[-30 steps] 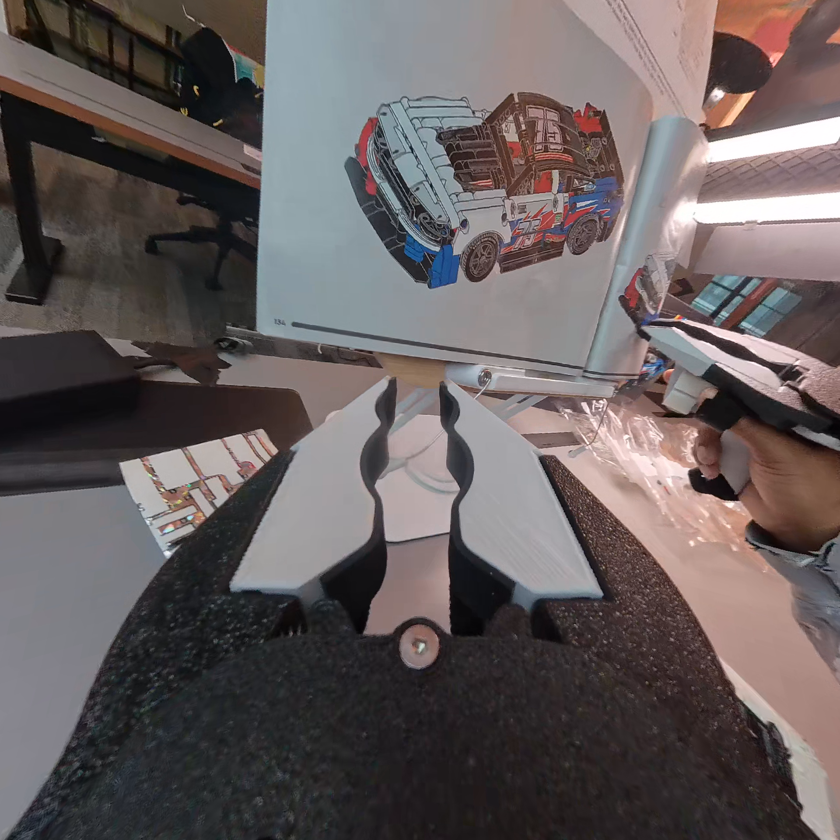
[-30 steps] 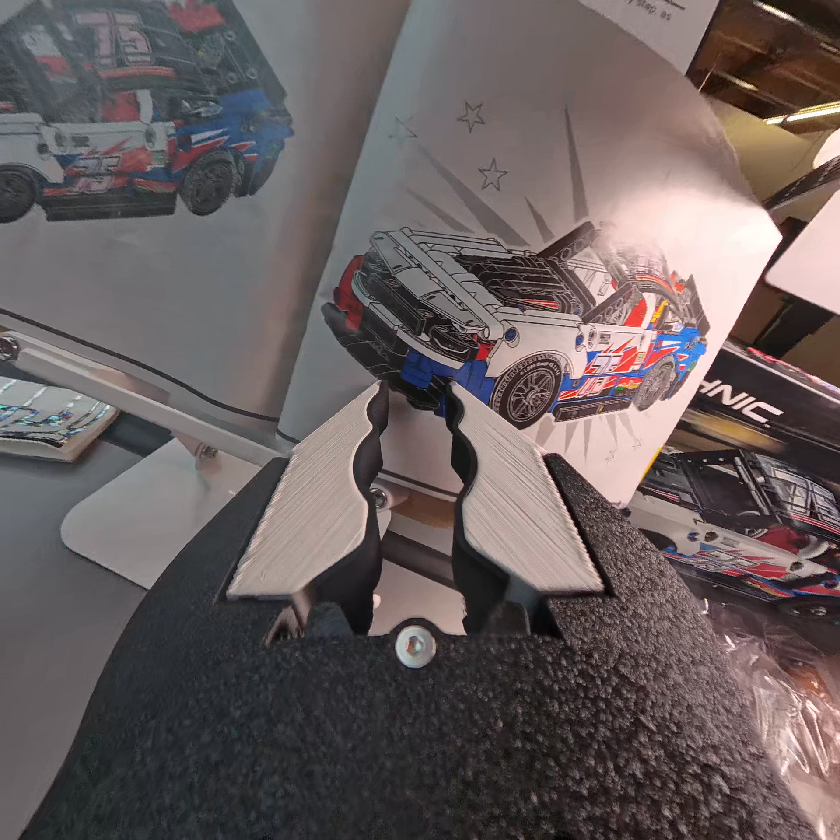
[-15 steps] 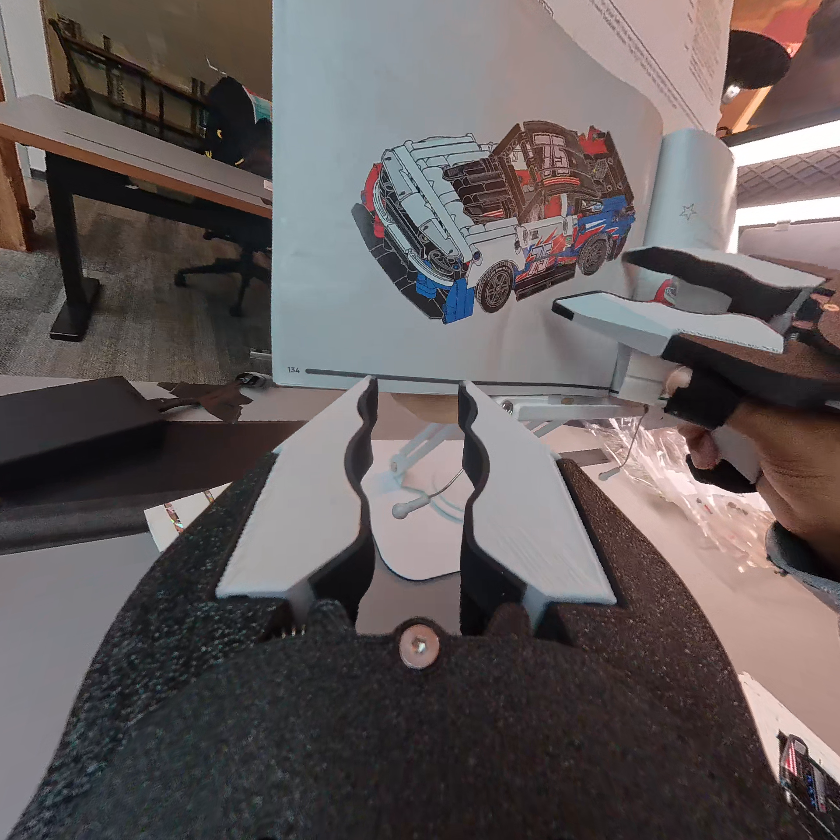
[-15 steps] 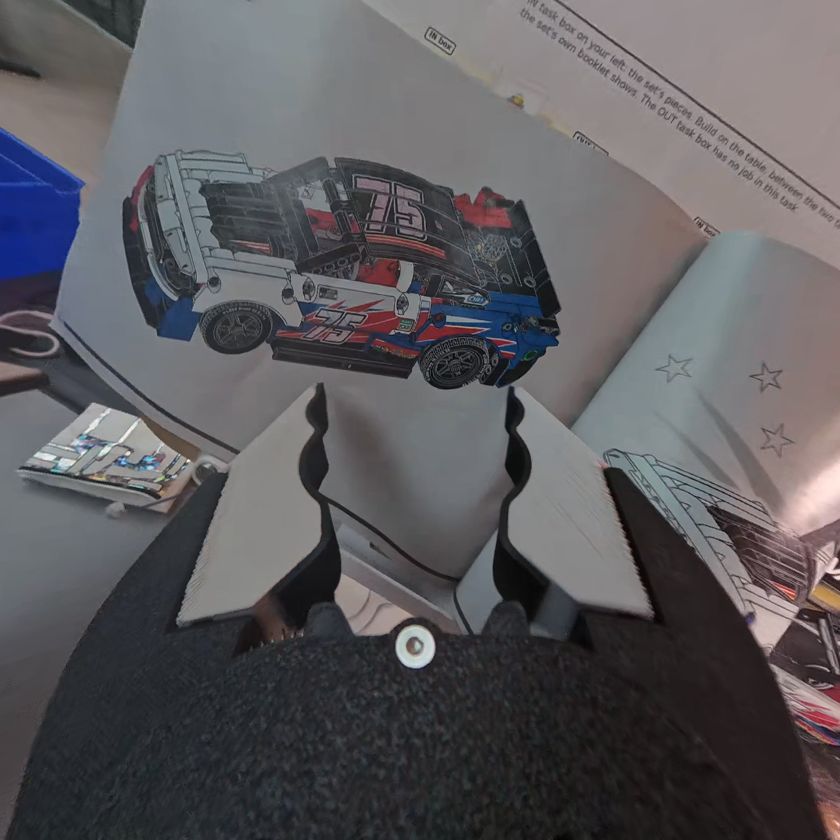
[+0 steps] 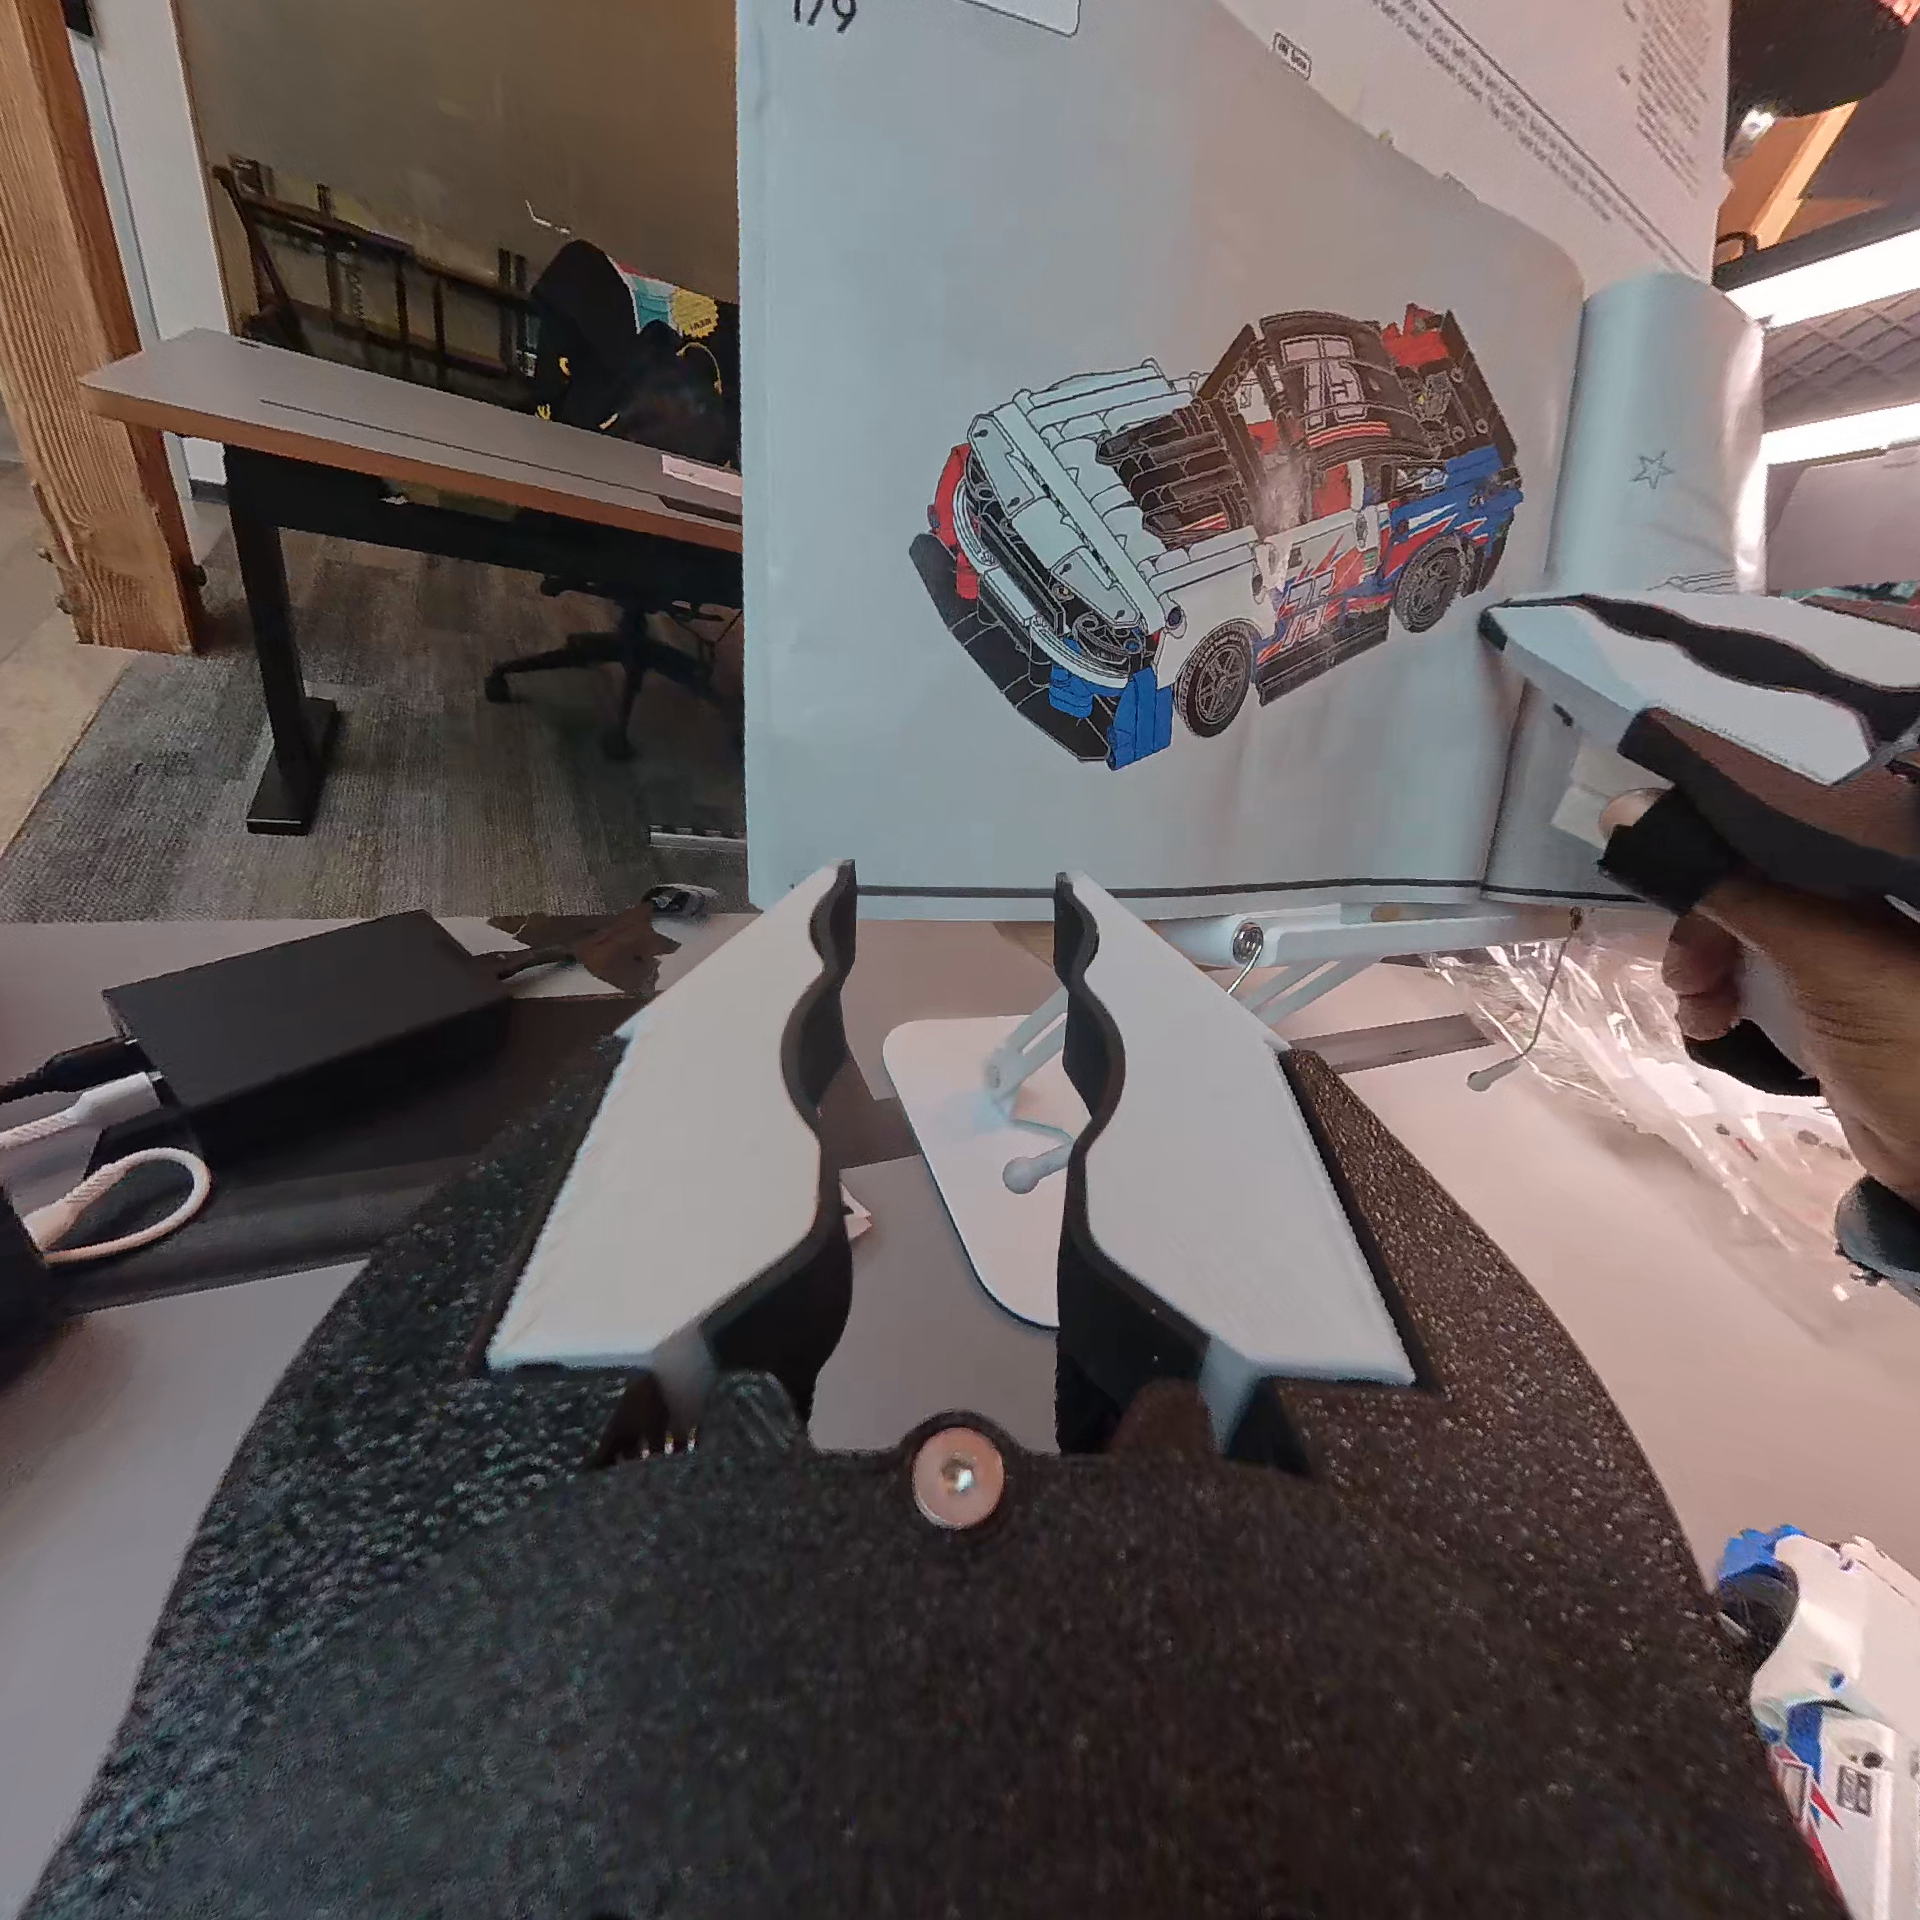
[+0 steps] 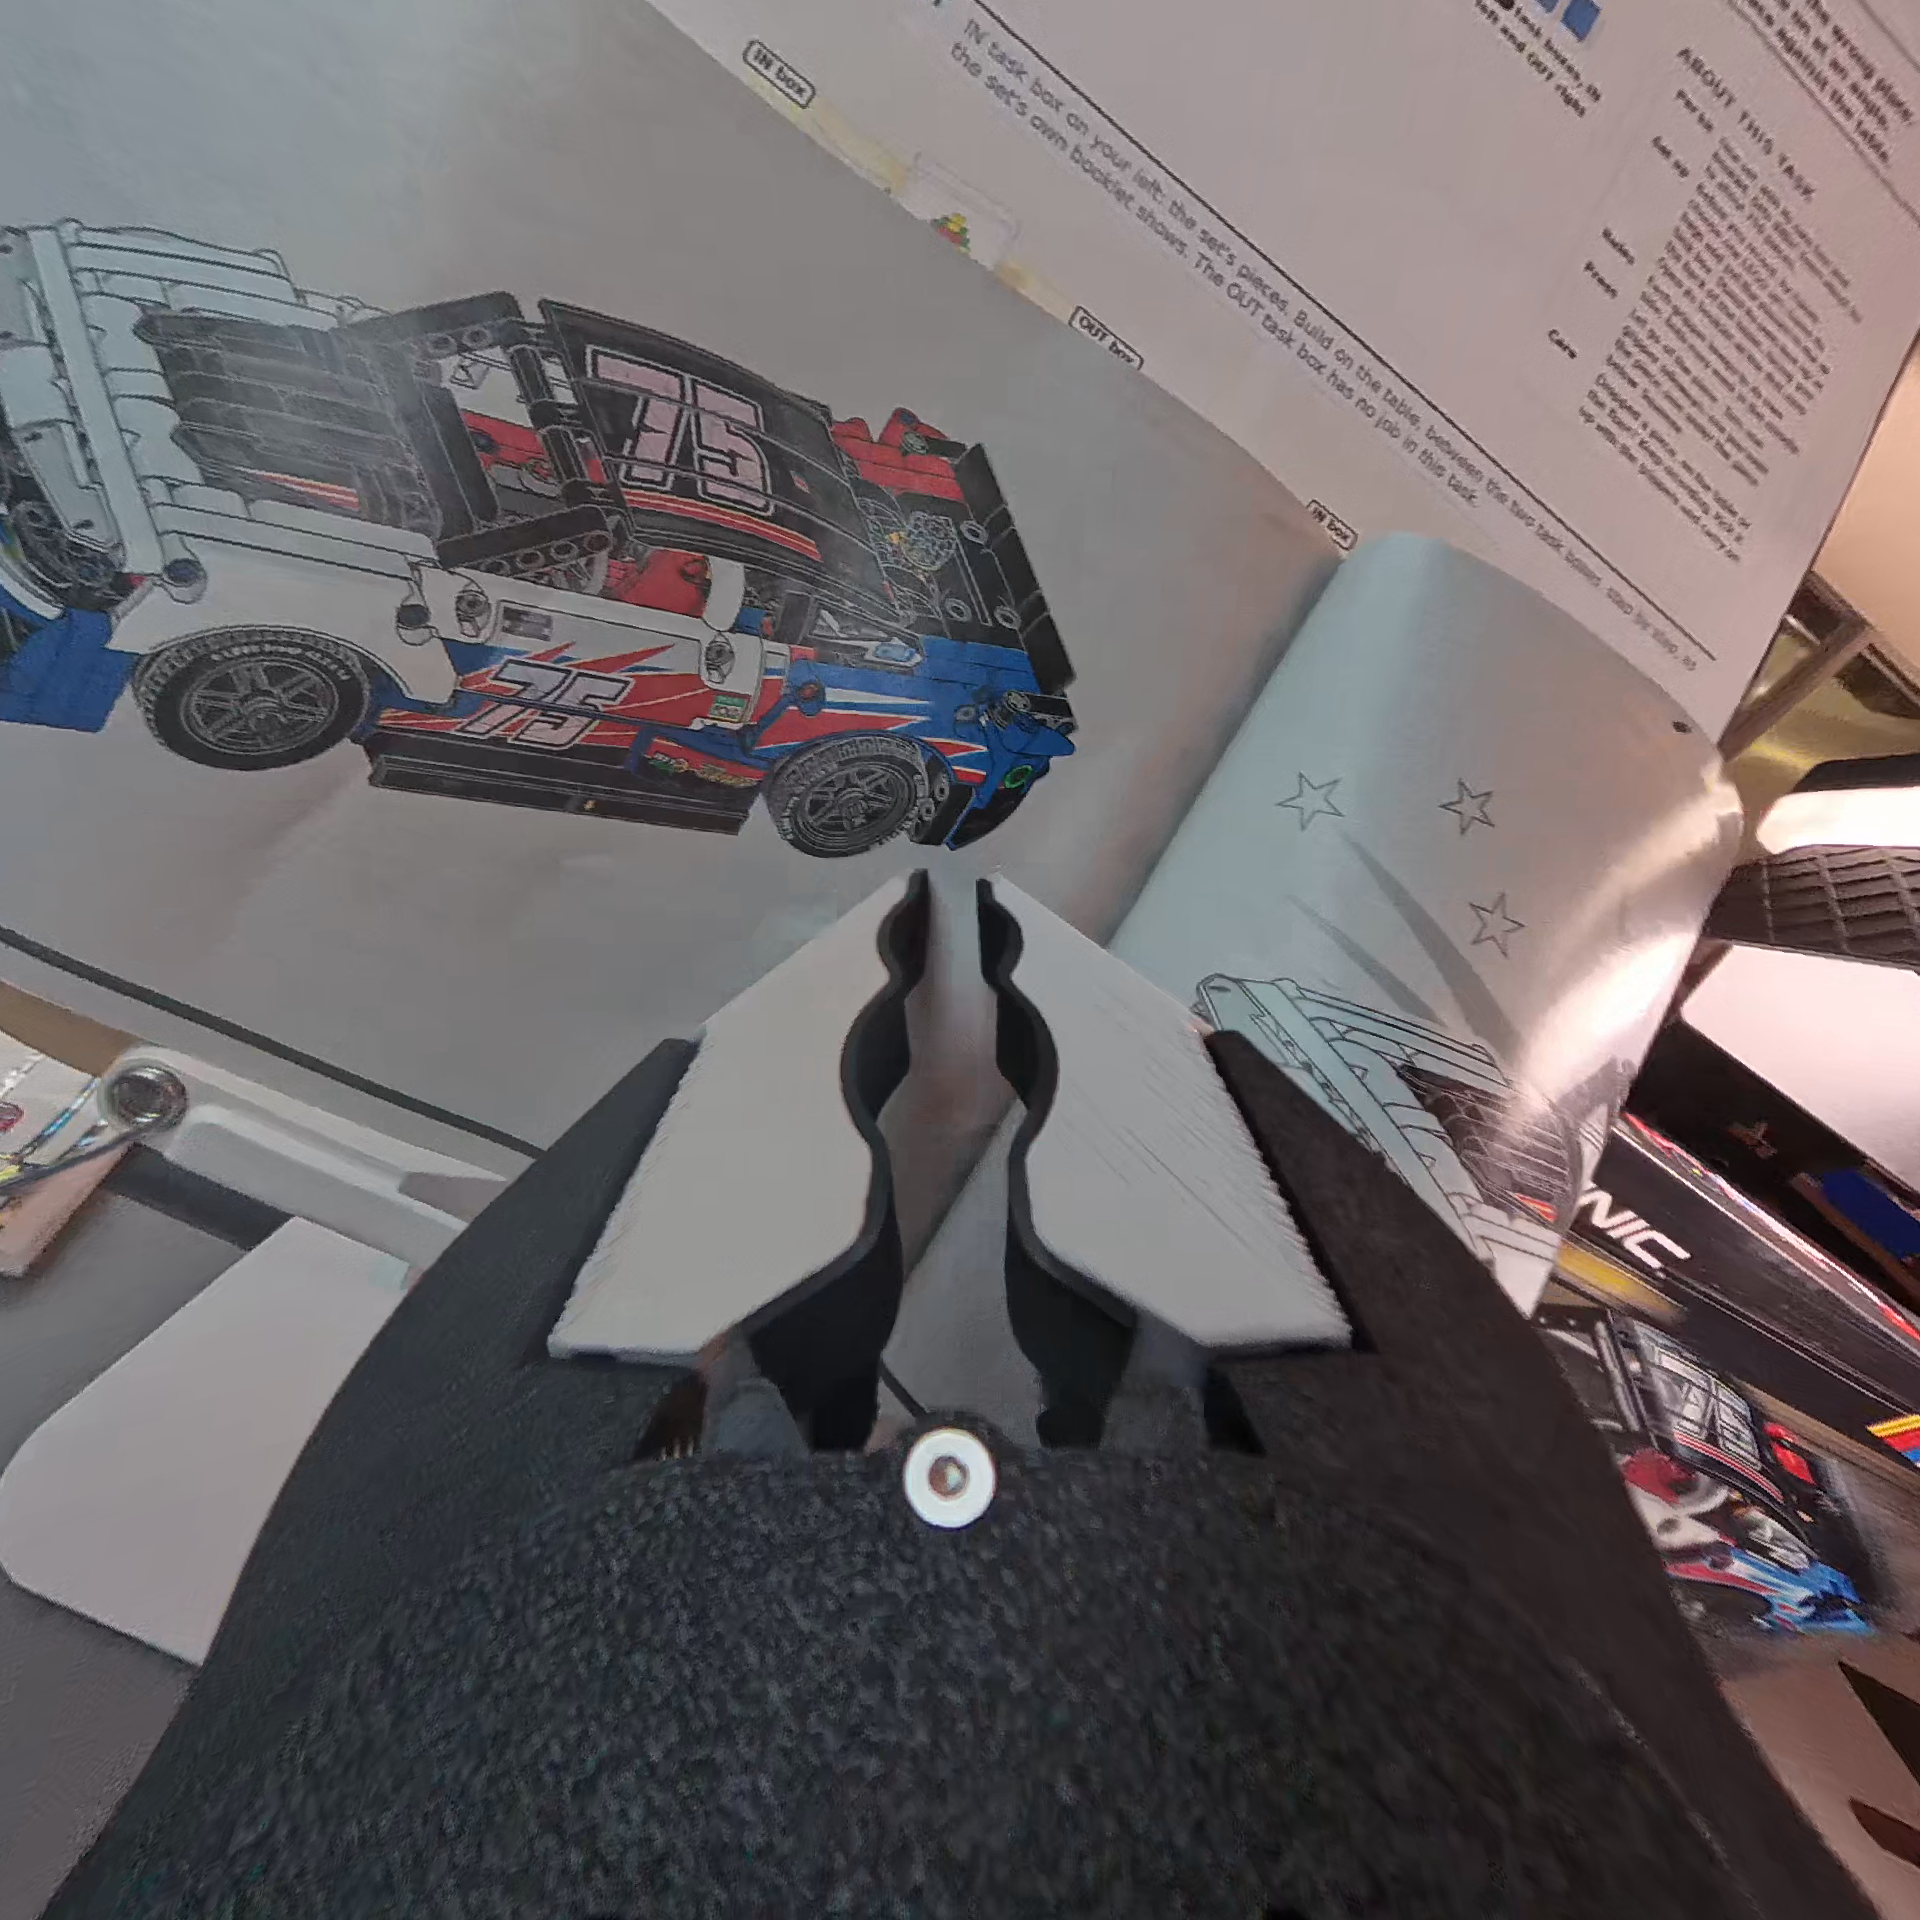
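An open instruction booklet (image 5: 1039,416) with a picture of a race car stands on a white stand (image 5: 977,1226). My left gripper (image 5: 956,883) is open and empty, its tips just in front of the booklet's bottom edge. My right gripper (image 6: 948,883) has its jaws drawn almost together, the tips against the left page (image 6: 416,935) near the fold. I cannot tell whether paper is between them. The right page (image 6: 1403,727) curls forward beside it. The right gripper also shows in the left wrist view (image 5: 1496,629), held by a hand (image 5: 1808,1018).
A black box (image 5: 301,997) with a white cable (image 5: 114,1205) lies at the left. Clear plastic bags (image 5: 1621,1060) lie right of the stand. A built toy car (image 5: 1829,1704) sits at the near right. A set box (image 6: 1714,1351) and a printed sheet (image 6: 1351,208) stand behind.
My right gripper opened wide as it swung left to the fold, then closed to a narrow gap. My left gripper drew back a little and opened wider.
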Action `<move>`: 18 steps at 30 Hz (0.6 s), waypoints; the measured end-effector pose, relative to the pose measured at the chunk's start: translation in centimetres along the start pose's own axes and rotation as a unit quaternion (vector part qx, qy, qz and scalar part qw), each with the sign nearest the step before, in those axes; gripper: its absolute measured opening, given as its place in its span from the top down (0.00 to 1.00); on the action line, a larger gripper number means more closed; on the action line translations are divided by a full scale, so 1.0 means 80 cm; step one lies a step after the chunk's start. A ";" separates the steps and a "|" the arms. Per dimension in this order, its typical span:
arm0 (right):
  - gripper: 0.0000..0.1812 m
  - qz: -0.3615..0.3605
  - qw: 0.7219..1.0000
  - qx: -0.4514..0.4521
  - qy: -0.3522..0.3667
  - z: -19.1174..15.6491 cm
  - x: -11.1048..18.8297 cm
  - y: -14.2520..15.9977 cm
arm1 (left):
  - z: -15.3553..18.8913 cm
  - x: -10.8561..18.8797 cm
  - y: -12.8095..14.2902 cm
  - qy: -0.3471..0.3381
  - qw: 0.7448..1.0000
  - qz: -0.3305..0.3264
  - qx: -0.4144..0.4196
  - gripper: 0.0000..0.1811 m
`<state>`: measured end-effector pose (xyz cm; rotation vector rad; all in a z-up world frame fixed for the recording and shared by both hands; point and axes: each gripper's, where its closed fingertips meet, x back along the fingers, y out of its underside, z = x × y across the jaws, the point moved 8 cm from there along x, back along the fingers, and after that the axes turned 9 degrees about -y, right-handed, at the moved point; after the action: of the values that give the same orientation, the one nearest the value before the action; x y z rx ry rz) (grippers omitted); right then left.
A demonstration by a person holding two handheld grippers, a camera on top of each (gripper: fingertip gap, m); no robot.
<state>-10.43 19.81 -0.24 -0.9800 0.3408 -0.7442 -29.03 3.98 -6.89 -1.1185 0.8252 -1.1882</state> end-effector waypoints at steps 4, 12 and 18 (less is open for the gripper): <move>1.00 0.015 0.999 -0.036 -0.030 0.012 0.008 0.005 | 0.005 -0.013 -0.011 -0.002 0.999 0.014 -0.030 0.67; 0.97 0.039 0.987 -0.125 -0.097 0.021 0.021 0.018 | 0.049 -0.049 -0.012 -0.056 0.989 -0.005 -0.138 0.62; 0.93 0.039 0.983 -0.129 -0.122 0.026 0.036 0.030 | 0.065 -0.046 -0.011 -0.082 0.986 0.017 -0.141 0.88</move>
<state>-6.21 19.88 -0.96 -1.2826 0.2632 -0.5073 -25.17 8.70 -4.82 -1.4079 0.8989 -0.9551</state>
